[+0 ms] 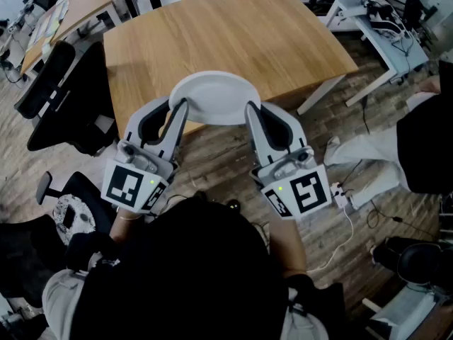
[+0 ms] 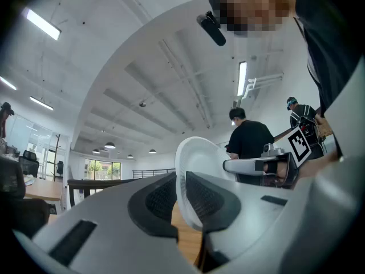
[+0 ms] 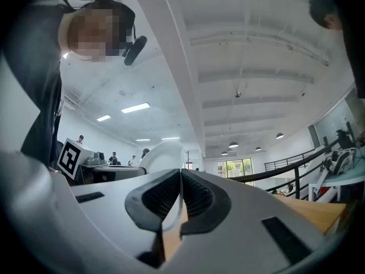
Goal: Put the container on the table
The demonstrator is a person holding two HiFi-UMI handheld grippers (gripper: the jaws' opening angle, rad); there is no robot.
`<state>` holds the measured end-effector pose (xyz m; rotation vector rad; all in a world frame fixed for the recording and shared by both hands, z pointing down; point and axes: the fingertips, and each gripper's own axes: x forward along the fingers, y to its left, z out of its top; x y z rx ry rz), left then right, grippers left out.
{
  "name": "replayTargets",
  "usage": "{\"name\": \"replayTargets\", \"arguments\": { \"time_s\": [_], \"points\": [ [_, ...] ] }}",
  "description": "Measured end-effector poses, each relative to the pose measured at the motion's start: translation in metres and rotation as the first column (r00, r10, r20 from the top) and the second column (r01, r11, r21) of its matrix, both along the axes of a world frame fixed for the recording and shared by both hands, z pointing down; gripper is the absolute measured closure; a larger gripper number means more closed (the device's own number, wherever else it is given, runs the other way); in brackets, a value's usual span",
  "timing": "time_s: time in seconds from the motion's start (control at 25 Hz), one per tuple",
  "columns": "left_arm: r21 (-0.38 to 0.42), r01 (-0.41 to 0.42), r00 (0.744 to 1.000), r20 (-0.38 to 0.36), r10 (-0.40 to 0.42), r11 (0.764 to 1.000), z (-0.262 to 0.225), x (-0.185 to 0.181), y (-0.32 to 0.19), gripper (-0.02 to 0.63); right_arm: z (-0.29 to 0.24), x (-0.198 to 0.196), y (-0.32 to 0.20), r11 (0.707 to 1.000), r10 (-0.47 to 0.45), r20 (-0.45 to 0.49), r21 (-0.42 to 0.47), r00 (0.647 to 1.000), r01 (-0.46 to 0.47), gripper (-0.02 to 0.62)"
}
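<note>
A white oval container point(image 1: 212, 98), shallow like a dish, hangs over the near edge of the wooden table point(image 1: 233, 37). My left gripper point(image 1: 178, 113) is shut on its left rim and my right gripper point(image 1: 253, 113) is shut on its right rim. In the left gripper view the white container point(image 2: 197, 164) stands on edge between the dark pads point(image 2: 212, 200), with the other gripper's marker cube beyond it. In the right gripper view the container's thin rim point(image 3: 162, 156) is pinched between the pads point(image 3: 197, 197). Both grippers point slightly upward.
Black office chairs point(image 1: 53, 94) stand left of the table. A white desk point(image 1: 386, 37) with cables is at the right, and a person's dark sleeve point(image 1: 425, 144) is at the right edge. Cables and a white power strip point(image 1: 340, 193) lie on the wooden floor.
</note>
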<state>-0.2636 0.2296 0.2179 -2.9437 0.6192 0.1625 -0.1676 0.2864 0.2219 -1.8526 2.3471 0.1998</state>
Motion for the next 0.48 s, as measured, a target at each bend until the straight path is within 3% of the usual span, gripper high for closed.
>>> {"name": "replayTargets", "arguments": {
  "time_s": [0.48],
  "points": [
    [0.008,-0.014,1.0,0.018,0.013,1.0,0.004,0.011,0.018,0.549,0.005,0.011,0.018,1.0,0.017,0.018,0.002,1.0,-0.018,0.572]
  ]
}}
